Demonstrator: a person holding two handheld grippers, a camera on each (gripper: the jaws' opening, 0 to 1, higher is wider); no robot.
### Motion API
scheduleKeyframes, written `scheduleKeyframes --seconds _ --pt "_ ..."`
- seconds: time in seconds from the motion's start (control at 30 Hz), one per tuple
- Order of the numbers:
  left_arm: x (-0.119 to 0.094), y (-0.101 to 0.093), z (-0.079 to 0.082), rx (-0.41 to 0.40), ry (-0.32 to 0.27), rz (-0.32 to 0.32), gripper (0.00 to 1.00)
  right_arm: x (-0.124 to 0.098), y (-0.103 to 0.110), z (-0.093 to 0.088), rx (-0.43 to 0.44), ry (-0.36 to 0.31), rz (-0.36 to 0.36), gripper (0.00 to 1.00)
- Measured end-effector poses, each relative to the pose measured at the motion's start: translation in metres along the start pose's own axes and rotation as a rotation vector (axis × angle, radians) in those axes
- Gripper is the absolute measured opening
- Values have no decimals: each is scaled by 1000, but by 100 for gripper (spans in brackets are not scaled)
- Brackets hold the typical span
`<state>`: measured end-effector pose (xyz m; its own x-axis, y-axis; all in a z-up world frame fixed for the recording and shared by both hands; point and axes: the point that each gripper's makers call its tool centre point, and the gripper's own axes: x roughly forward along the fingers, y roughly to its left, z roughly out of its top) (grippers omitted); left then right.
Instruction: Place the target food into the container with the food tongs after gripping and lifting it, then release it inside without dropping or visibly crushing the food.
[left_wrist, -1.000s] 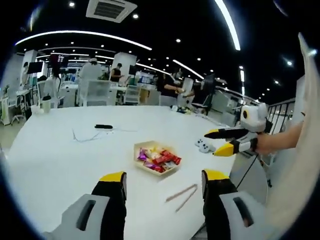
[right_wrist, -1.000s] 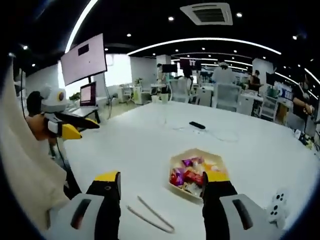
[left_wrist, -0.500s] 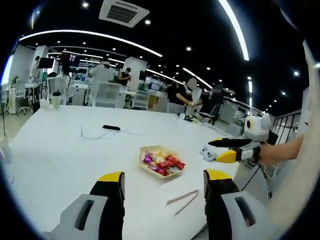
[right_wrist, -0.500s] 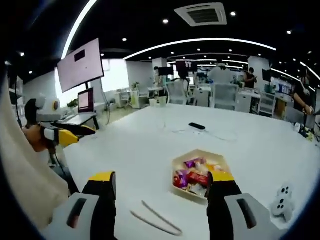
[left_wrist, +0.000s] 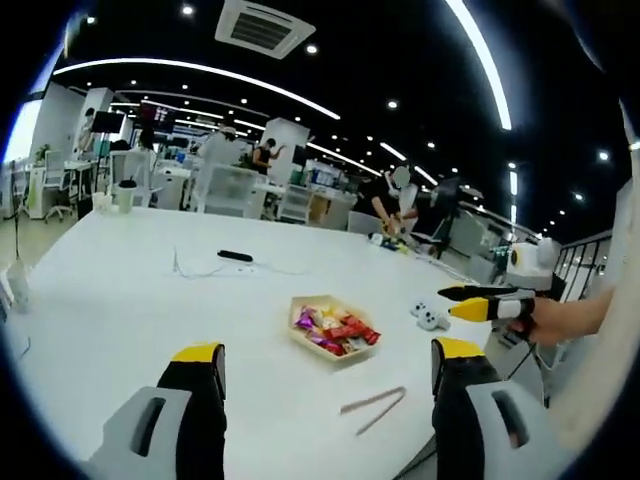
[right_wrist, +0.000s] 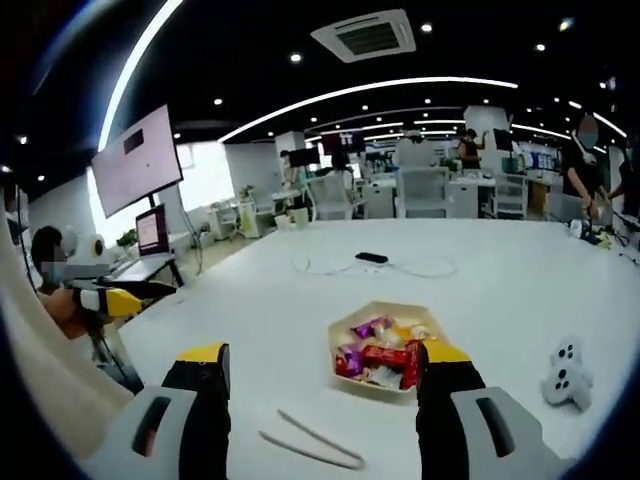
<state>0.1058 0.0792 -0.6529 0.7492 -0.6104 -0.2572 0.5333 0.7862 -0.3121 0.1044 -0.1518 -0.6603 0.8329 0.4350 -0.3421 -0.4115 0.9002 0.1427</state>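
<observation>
Both grippers hung above the near edge of a broad white desk (left_wrist: 120, 300), holding nothing. In the left gripper view, the left gripper (left_wrist: 325, 375) had its yellow-tipped jaws wide apart, with bare desk between them. Ahead of it sat a shallow, pale container (left_wrist: 333, 330) heaped with wrapped snacks (left_wrist: 345, 328) in red, purple and yellow wrappers — the food was already lying in this tray. The food tongs (left_wrist: 373, 408) lay flat on the desk nearer the gripper, just short of the container and toward the right jaw, not touched by either gripper. The right gripper (left_wrist: 478, 300) entered from the right of that view, held in a person's hand (left_wrist: 560, 318), its jaws close together but empty.

In the right gripper view, the right gripper (right_wrist: 320, 365) showed its jaws apart; the container (right_wrist: 345, 335) stood just beyond the right jaw, which overlapped its near corner in the picture. The tongs (right_wrist: 310, 440) lay between the jaws' bases, on the desk. A white game controller (right_wrist: 563, 372) rested to the right of the container, and a dark remote (right_wrist: 371, 258) with a thin cable (right_wrist: 420, 270) lay farther back. The left gripper (right_wrist: 115, 298) showed at the left edge.
</observation>
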Motion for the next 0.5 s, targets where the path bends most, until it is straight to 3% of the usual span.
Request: scheduleKeyframes --seconds 0.13,0.5 --pt "3 7 21 52 -84 59 96 -13 -14 -1 32 -16 -42 77" --pt "21 -7 19 61 -54 4 95 -39 -38 -7 126 -66 -134 78"
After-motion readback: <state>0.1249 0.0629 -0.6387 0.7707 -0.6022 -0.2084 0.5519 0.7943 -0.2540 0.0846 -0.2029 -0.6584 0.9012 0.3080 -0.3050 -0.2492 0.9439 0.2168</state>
